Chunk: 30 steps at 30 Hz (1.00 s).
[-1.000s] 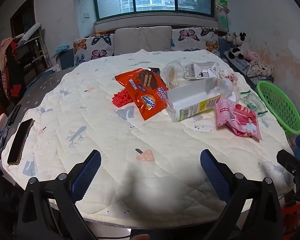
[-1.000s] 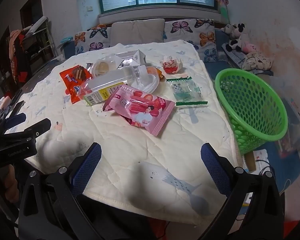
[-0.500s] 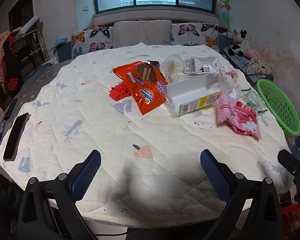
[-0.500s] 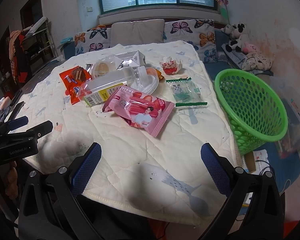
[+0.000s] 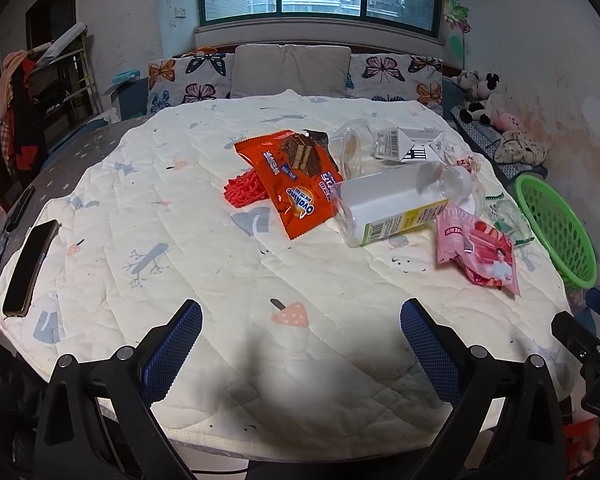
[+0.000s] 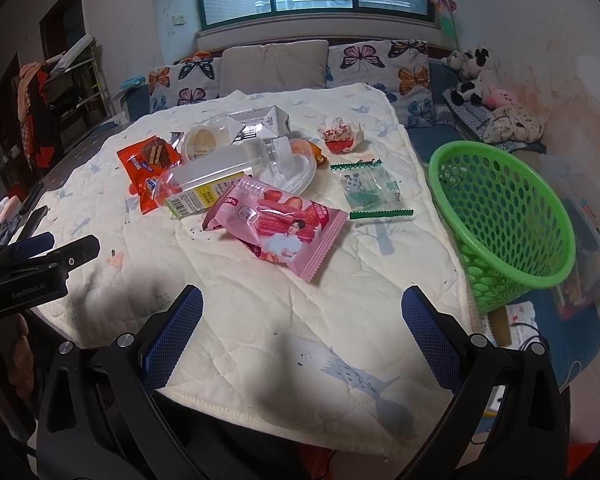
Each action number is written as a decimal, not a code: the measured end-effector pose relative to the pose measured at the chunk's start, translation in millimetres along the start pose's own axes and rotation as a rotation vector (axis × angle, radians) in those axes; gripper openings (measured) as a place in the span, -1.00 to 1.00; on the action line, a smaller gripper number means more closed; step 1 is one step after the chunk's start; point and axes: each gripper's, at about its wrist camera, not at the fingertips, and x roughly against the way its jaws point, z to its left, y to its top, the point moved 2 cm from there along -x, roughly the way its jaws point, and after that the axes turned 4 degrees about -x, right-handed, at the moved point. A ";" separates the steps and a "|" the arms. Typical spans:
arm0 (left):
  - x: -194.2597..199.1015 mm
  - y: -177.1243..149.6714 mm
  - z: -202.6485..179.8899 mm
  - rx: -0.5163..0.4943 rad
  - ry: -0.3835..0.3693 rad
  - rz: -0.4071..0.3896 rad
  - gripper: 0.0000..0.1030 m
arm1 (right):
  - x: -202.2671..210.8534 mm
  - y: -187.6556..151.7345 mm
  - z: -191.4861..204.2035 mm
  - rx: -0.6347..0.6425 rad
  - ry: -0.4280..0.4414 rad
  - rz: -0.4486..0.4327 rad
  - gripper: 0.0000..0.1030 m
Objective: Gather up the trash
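Trash: orange wrapper (image 5: pixel 290 182), bottle (image 5: pixel 396 204), pink packet (image 5: pixel 476 250) mid-quilt (image 5: pixel 180 208) | left view: left gripper (image 5: pixel 302 344) spread wide, empty, over near edge | right view: right gripper (image 6: pixel 302 332) spread wide, empty; green basket (image 6: pixel 504 220) beside table, right

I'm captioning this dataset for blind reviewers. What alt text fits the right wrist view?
The open right gripper hovers empty over a quilted table strewn with trash: a pink snack wrapper nearest, a clear green-edged packet, a plastic bottle lying on its side and an orange Ovaltine wrapper. A green mesh basket stands at the table's right edge.
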 end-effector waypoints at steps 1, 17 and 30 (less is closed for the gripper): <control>0.5 0.3 0.2 -0.001 0.001 -0.003 0.87 | -0.3 0.9 0.1 0.000 0.000 0.001 0.92; 1.3 8.1 2.1 -0.012 0.014 -0.027 0.87 | -7.2 6.6 3.5 0.004 0.005 0.007 0.92; -2.6 14.5 -1.4 -0.028 0.024 -0.031 0.87 | -14.5 12.5 1.4 0.003 0.006 0.017 0.92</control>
